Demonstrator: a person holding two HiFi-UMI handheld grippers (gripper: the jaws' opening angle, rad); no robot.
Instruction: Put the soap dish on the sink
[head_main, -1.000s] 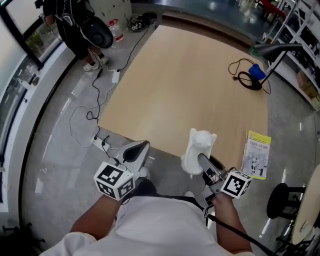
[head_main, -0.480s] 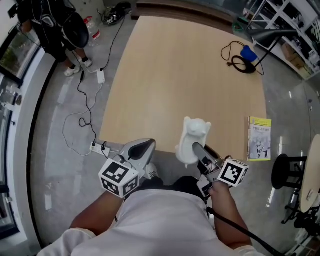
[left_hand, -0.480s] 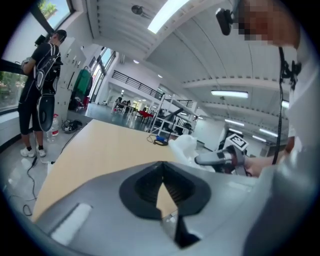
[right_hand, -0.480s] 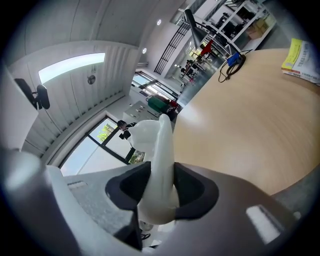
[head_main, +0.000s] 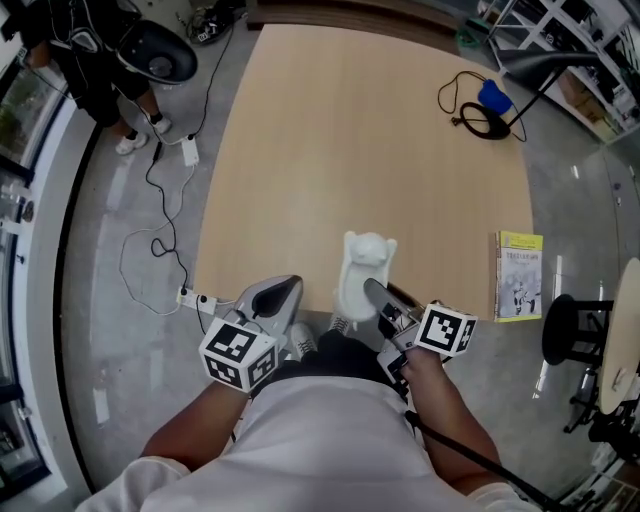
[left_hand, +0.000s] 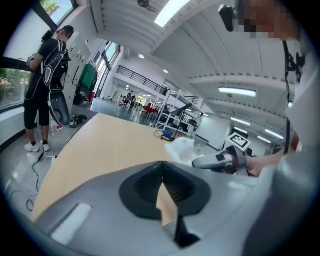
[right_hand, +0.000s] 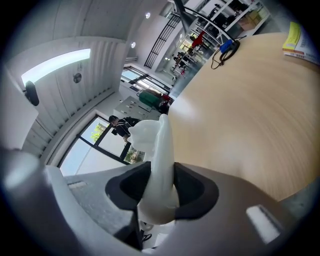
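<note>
hiding soap dish (head_main: 362, 258) base: right gripper (head_main: 372, 292)

head: high, facing steeply down | left gripper view: low, along jaws | right gripper view: likewise | all 3 share: table (head_main: 370, 140), right gripper (head_main: 370, 290)

Wooden table (head_main: 360, 130), grey floor (head_main: 80, 300), perhaps shelving (head_main: 610, 30)
</note>
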